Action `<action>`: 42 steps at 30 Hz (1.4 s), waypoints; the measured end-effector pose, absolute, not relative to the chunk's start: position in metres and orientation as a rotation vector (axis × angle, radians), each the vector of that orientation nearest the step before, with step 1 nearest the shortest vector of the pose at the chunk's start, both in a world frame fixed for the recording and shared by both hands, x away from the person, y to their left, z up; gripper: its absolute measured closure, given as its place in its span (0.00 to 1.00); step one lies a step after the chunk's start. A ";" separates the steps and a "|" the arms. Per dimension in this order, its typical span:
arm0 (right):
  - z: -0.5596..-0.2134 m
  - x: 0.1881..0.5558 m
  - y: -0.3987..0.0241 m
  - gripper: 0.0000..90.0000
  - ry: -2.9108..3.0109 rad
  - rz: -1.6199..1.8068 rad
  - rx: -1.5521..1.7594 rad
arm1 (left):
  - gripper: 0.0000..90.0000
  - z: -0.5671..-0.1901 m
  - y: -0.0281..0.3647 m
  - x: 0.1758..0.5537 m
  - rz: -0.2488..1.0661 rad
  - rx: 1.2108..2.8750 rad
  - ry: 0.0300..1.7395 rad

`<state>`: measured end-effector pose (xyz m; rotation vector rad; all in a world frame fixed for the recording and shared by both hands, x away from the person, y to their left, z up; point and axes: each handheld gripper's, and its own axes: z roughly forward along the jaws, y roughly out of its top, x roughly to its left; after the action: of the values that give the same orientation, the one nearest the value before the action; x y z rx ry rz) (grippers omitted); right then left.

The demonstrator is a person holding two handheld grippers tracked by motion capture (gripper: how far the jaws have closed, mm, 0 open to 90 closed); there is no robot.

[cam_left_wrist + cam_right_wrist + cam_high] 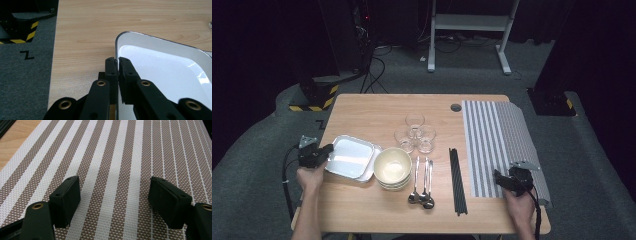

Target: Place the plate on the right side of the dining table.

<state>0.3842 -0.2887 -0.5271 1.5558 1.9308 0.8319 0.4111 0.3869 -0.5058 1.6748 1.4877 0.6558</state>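
The left gripper (116, 62) is clamped on the rim of the white square tray (160, 67) — one jaw outside the wall, the other inside, pads pressed tight on the thin edge. In the high view that tray (349, 156) sits at about nine o'clock on the bench (377, 107), seemingly stacked on a second one like it, with the left gripper (330, 149) biting its left side. Just to the right of it, touching the tray's corner, stands a stack of pale green bowls (392, 167). Further toward the middle lie three spoons (422, 185) and a pair of black chopsticks (457, 180), with three glasses (415, 132) clustered behind them.

The right gripper (113, 200) hovers wide open over the striped placemat (120, 150) — nothing between its jaws. From above, the right gripper (498, 177) sits at about four o'clock, over the near edge of the placemat (497, 135).
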 end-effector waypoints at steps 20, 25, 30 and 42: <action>-0.527 0.384 -0.289 0.29 1.931 0.831 1.555 | 0.99 -0.496 0.386 0.411 0.608 1.646 1.449; -0.527 0.384 -0.289 0.29 1.931 0.831 1.555 | 0.99 -0.495 0.382 0.412 0.586 1.655 1.445; -0.527 0.384 -0.289 0.29 1.931 0.831 1.555 | 0.99 -0.496 0.380 0.414 0.575 1.659 1.440; -0.527 0.384 -0.289 0.29 1.931 0.832 1.555 | 0.99 -0.493 0.381 0.411 0.554 1.621 1.459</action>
<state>0.3842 -0.2887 -0.5271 1.5553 1.9315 0.8318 0.4105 0.3808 -0.4928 1.6210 1.4590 0.5545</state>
